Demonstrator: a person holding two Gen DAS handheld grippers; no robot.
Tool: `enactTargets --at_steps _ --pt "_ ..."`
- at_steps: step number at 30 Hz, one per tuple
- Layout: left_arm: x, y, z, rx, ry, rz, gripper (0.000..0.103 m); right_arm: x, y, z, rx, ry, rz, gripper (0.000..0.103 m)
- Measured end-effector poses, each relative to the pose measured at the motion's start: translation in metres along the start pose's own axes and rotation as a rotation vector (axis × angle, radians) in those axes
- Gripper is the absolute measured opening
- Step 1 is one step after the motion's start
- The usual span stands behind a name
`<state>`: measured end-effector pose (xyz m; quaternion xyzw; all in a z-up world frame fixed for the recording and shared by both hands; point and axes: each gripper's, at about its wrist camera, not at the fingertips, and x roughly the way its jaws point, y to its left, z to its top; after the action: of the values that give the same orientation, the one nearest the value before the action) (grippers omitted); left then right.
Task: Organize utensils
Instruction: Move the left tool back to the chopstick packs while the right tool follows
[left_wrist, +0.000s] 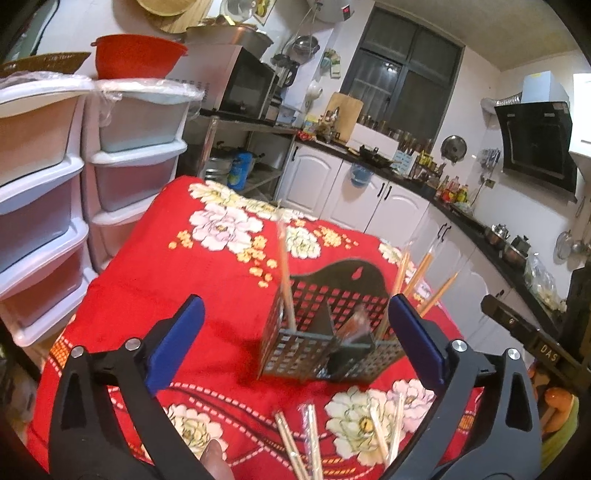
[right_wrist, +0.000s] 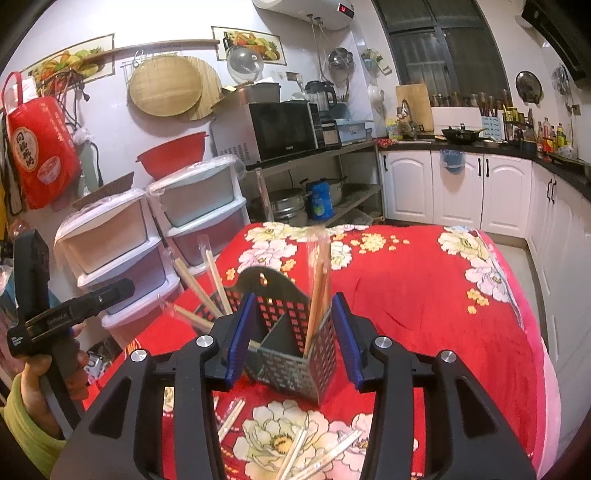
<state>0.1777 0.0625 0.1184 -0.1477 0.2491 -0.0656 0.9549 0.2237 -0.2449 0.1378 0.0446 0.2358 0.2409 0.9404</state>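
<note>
- Left tool (left_wrist: 295, 339): jaws spread wide, holding nothing, frame centre.
- Right tool (right_wrist: 293, 341): jaws partly open, empty, flanking the perforated caddy (right_wrist: 291, 354).
- Wrapped chopsticks (right_wrist: 319, 295) stand inside.

Black claw (right_wrist: 291, 339), blue pads (right_wrist: 240, 339), yellow-green sleeve (right_wrist: 26, 424).

Red bowl (left_wrist: 138, 59), microwave (right_wrist: 275, 131), plastic drawers (left_wrist: 129, 155), white cabinets (right_wrist: 465, 188)
</note>
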Motion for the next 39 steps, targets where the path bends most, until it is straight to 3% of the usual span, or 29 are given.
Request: enactTargets --at_steps 26,39 --pt "0.002 0.018 -0.058 -0.009 0.107 0.031 0.091 0.014 0.012 -0.064 0.000 0.145 -0.002 0.047" --pt "0.027 0.018 -0.101 -0.020 0.261 -0.011 0.091 0.022 -0.002 -0.105 0.046 0.247 -0.021 0.047"
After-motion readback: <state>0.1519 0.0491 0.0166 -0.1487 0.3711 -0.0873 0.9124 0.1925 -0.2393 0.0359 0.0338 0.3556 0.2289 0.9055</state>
